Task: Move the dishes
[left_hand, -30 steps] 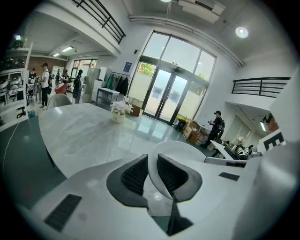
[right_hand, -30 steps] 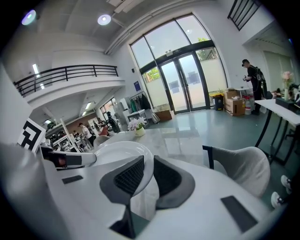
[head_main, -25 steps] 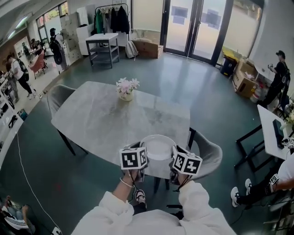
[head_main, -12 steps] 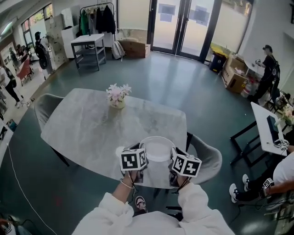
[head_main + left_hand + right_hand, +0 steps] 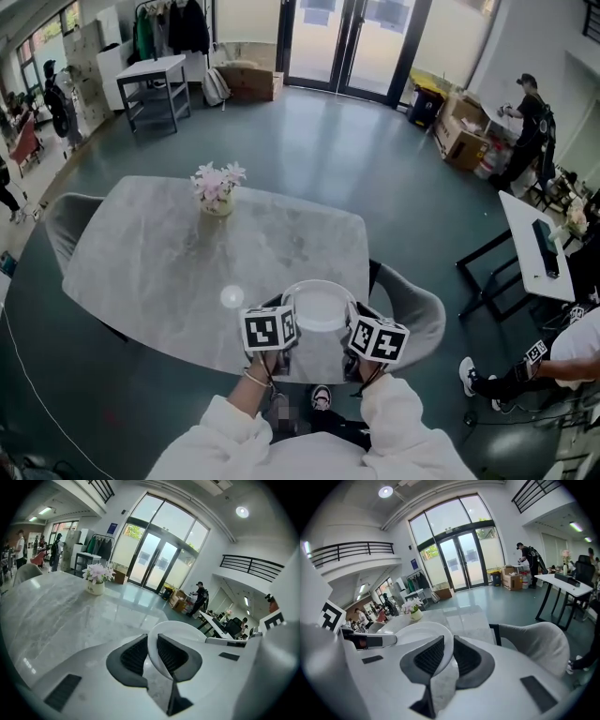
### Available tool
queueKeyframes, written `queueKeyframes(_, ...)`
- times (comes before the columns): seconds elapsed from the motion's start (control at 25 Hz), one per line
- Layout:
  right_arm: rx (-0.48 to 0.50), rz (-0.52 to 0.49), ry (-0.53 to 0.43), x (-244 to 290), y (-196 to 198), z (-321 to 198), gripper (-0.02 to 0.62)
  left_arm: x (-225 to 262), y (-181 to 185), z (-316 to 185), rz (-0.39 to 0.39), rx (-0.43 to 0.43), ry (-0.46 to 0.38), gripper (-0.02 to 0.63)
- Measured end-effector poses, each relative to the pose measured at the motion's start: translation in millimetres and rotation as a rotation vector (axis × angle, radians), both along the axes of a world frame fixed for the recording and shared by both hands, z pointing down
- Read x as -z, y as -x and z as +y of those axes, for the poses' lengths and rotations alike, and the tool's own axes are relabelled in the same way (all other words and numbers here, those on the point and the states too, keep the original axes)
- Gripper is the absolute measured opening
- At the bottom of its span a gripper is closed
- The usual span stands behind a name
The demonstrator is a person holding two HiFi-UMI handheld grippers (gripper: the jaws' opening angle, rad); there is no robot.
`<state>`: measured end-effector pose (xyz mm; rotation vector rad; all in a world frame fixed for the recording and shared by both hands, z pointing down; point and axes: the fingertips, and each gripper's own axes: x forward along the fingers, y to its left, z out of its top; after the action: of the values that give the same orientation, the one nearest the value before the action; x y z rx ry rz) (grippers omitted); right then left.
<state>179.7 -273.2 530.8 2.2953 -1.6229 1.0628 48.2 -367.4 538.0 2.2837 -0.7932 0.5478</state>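
A grey chair (image 5: pixel 419 316) stands near the plate (image 5: pixel 320 306).

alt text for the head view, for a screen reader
Seen from above, a white plate is held at its rim by the left tool and right tool at the near edge of a marble table. A small flower vase stands farther back.

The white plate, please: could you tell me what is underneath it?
The marble table, near its front edge, lies under the plate. The left tool and right tool clamp its rim. Whether it touches the tabletop is hidden.
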Motion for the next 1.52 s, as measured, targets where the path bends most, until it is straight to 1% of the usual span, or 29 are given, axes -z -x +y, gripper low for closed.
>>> queueKeyframes(0.16, -0.006, -0.013, 0.002, -7, -12, -4, 0.117, -4, -11, -4, -0.016, -0.006, -0.006, 0.066)
queueKeyframes(0.44, 0.013, -0.032, -0.006, -7, -30, -17, 0.117, 0, -27, -16, -0.048, 0.016, -0.022, 0.066)
queueKeyframes(1.0, 0.0, -0.105, 0.054, -50, -74, -19, 0.117, -40, -73, -18, -0.124, -0.003, 0.036, 0.066)
queueKeyframes(1.2, -0.011, -0.142, 0.056, -65, -96, -30, 0.117, -53, -99, -29, -0.14, -0.022, 0.046, 0.066)
queueKeyframes(1.52, -0.021, -0.172, 0.097, -96, -129, -49, 0.117, -80, -129, -52, -0.183, -0.014, 0.077, 0.066)
